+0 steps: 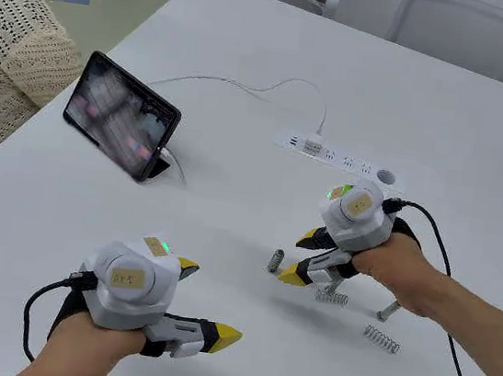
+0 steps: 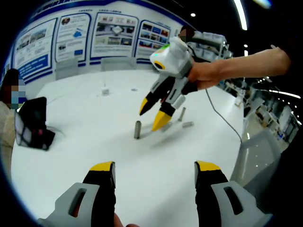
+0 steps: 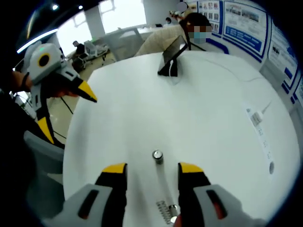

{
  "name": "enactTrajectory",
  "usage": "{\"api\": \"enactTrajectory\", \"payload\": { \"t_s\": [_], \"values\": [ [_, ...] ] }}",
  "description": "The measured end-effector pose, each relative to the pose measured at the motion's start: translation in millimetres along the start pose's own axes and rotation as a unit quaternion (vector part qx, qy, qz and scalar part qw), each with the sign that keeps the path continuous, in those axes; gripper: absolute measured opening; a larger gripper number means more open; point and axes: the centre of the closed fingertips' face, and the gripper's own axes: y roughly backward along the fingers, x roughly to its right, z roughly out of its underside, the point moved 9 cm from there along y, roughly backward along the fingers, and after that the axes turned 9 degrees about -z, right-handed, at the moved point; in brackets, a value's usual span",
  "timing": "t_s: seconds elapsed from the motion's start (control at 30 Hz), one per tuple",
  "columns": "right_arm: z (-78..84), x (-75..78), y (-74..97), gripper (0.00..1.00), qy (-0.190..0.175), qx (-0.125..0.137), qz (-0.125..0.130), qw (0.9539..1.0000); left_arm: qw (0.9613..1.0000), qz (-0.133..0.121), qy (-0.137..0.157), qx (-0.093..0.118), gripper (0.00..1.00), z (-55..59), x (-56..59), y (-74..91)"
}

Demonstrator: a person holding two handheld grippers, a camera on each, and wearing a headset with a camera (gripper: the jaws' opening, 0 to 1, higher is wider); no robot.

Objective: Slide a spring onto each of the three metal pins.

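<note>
Now right tongs (image 3: 152,169) apart, spring (image 3: 163,211) between them, pin (image 3: 157,155) just ahead; left tongs (image 2: 155,166) apart, empty.

White, yellow-tipped left gripper (image 1: 207,300), right gripper (image 1: 297,259)

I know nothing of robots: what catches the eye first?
Two white hand-held grippers with open yellow-tipped jaws: the left gripper nearest the camera, the right gripper beside an upright metal pin. Coiled metal springs lie near it on the white table, and a dark tablet stands propped at left.
</note>
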Motion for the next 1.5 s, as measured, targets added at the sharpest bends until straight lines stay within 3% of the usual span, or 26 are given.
{"api": "enactTrajectory", "payload": {
  "t_s": [0.27,0.63,0.93,1.5],
  "values": [
    [2.7,-7.5,9.7,0.46,-0.036,0.055,0.012,0.9977,1.0,-0.001,0.002,0.003,0.69,-1.0,1.9,1.2],
    [11.4,-15.7,16.8,0.48,-0.063,0.1,0.023,0.9928,1.0,-0.002,-0.003,0.007,0.69,-5.2,1.5,2.4],
    [21.9,-26.6,25.8,0.52,-0.088,0.132,0.038,0.9866,0.9999,-0.002,-0.006,0.009,0.7,-8.2,0.9,1.0],
    [48.3,-46.3,53.6,0.6,-0.107,0.169,0.077,0.9768,0.9998,0.003,-0.012,0.012,0.7,-18.2,2.1,-7.0]
  ]
}}
